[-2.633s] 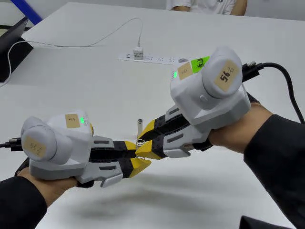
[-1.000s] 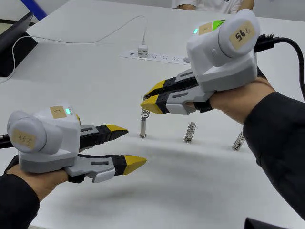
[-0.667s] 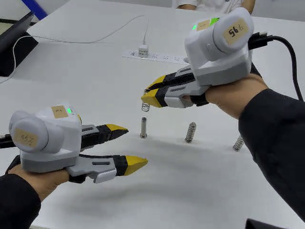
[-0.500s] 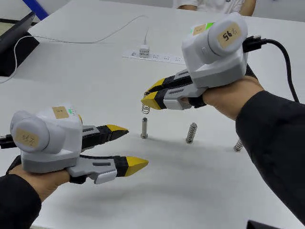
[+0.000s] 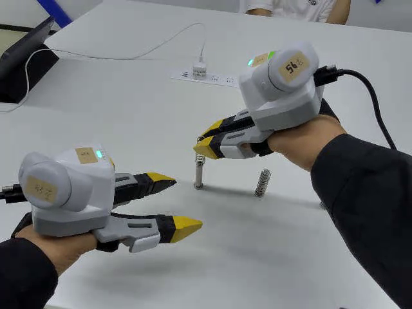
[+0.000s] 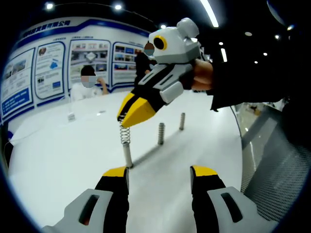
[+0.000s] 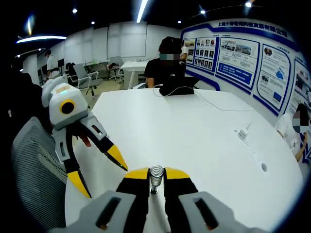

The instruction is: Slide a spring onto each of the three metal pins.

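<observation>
My right gripper (image 5: 200, 149) is shut on a small steel spring (image 5: 200, 158) and holds it upright over the left metal pin (image 5: 199, 176). The spring's lower end meets the pin's top. From the left gripper view the spring (image 6: 125, 134) hangs below the right gripper's (image 6: 130, 111) yellow tips, directly above the pin (image 6: 128, 155). In the right gripper view the spring (image 7: 156, 177) is pinched between my jaws. A second pin wearing a spring (image 5: 262, 182) stands to the right. My left gripper (image 5: 185, 204) hovers open, nothing in it, near the table's front.
A white power strip (image 5: 203, 78) with a plugged-in cable lies at the back of the white table (image 5: 129, 109). A dark device (image 5: 26, 61) sits at the far left edge. Two spring-covered pins (image 6: 161, 133) (image 6: 182, 121) stand behind the left one. A person sits at the far side.
My right gripper has come down with the spring from above the left pin until the spring's end reaches the pin's top. The left gripper has stayed open and nearly still.
</observation>
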Demonstrator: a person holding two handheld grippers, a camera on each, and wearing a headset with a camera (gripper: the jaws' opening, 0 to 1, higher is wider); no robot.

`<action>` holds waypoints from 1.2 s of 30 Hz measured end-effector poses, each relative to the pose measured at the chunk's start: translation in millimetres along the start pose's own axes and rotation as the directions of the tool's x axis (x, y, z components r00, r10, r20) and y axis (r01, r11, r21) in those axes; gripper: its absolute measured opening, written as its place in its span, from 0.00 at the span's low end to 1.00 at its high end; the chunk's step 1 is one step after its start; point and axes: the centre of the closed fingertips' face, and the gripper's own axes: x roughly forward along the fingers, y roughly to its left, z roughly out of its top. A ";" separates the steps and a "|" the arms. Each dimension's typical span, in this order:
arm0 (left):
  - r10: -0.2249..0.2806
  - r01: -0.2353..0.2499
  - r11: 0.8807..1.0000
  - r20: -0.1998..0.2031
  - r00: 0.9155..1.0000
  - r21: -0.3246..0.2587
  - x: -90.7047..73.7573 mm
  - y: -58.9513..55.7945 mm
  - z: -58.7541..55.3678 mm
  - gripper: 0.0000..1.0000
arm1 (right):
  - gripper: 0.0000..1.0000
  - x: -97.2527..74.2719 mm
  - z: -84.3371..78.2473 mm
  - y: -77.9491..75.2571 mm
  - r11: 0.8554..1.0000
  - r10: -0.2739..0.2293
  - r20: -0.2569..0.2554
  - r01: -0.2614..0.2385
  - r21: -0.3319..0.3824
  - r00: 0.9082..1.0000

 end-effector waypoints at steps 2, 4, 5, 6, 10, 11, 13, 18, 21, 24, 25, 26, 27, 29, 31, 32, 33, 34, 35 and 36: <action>0.001 -0.001 1.000 -0.002 1.000 -0.001 -0.4 0.4 -0.7 0.51 | 0.12 1.5 -1.7 0.0 1.000 0.002 -0.004 -0.002 0.003 1.000; 0.000 0.000 1.000 -0.003 1.000 -0.003 -0.5 0.5 -1.3 0.51 | 0.12 3.3 -3.6 0.3 1.000 0.002 -0.008 -0.002 0.004 1.000; 0.000 0.000 1.000 -0.003 1.000 -0.003 -0.5 0.5 -1.4 0.51 | 0.12 3.9 -4.4 0.6 1.000 0.003 -0.010 -0.003 0.007 1.000; 0.000 0.000 1.000 -0.003 1.000 -0.004 -0.6 0.3 -1.6 0.51 | 0.12 4.9 -5.8 1.5 1.000 0.006 -0.013 -0.006 0.008 1.000; -0.001 0.001 1.000 -0.004 1.000 -0.005 -0.3 0.0 -2.2 0.51 | 0.12 8.7 -9.7 3.7 1.000 0.008 -0.022 -0.008 0.010 1.000; -0.001 0.001 1.000 -0.004 1.000 -0.005 -0.2 -0.1 -2.4 0.51 | 0.12 9.9 -10.7 4.1 1.000 0.008 -0.022 -0.008 0.012 1.000; -0.001 0.001 1.000 -0.004 1.000 -0.007 -0.2 -0.2 -2.6 0.51 | 0.12 12.3 -13.0 4.7 1.000 0.005 -0.028 -0.005 0.009 1.000; 0.001 -0.001 1.000 -0.004 1.000 -0.008 -0.8 0.1 -3.9 0.51 | 0.12 16.9 -18.6 5.6 1.000 0.003 -0.042 -0.002 0.009 0.999; 0.001 -0.001 1.000 -0.004 1.000 -0.010 -1.1 0.9 -4.7 0.51 | 0.12 19.9 -23.1 6.2 1.000 0.000 -0.055 0.000 0.011 0.998; 0.002 -0.002 1.000 -0.005 1.000 -0.012 -1.1 1.5 -5.3 0.51 | 0.12 22.8 -27.4 7.2 1.000 -0.002 -0.070 0.003 0.008 0.998; 0.003 -0.003 1.000 -0.004 1.000 -0.012 -1.1 1.6 -5.3 0.51 | 0.12 23.7 -28.6 7.4 1.000 -0.004 -0.074 0.004 0.007 0.997; 0.003 -0.003 1.000 -0.004 1.000 -0.013 -1.1 1.7 -5.5 0.51 | 0.12 24.8 -30.6 7.8 1.000 -0.002 -0.079 0.003 0.008 0.997; 0.003 -0.003 1.000 -0.004 1.000 -0.013 -1.1 1.8 -5.5 0.51 | 0.12 25.7 -31.9 8.1 1.000 -0.001 -0.083 0.002 0.010 0.997; 0.004 -0.004 1.000 -0.005 1.000 -0.014 -1.3 2.0 -5.8 0.51 | 0.12 27.6 -36.2 8.3 1.000 0.000 -0.094 0.001 0.015 0.996; 0.005 -0.005 1.000 -0.005 1.000 -0.015 -1.4 2.1 -6.1 0.51 | 0.12 29.4 -40.0 8.9 1.000 0.001 -0.104 0.001 0.018 0.995; 0.005 -0.005 1.000 -0.005 1.000 -0.015 -1.4 2.2 -6.3 0.51 | 0.12 30.0 -40.9 9.2 1.000 0.001 -0.107 0.001 0.018 0.994; 0.006 -0.006 1.000 -0.006 1.000 -0.016 -1.5 2.4 -6.5 0.51 | 0.12 30.9 -42.3 10.2 1.000 0.003 -0.112 -0.001 0.020 0.994; 0.006 -0.006 1.000 -0.006 1.000 -0.016 -1.5 2.5 -6.6 0.51 | 0.12 31.7 -43.6 10.8 1.000 0.004 -0.116 -0.002 0.018 0.993; 0.006 -0.007 1.000 -0.006 1.000 -0.017 -1.5 2.6 -6.6 0.51 | 0.12 32.7 -45.5 10.8 1.000 0.004 -0.125 -0.002 0.017 0.992; 0.007 -0.007 1.000 -0.006 1.000 -0.017 -1.5 2.6 -6.4 0.51 | 0.12 33.9 -47.5 10.7 1.000 0.001 -0.130 0.000 0.011 0.991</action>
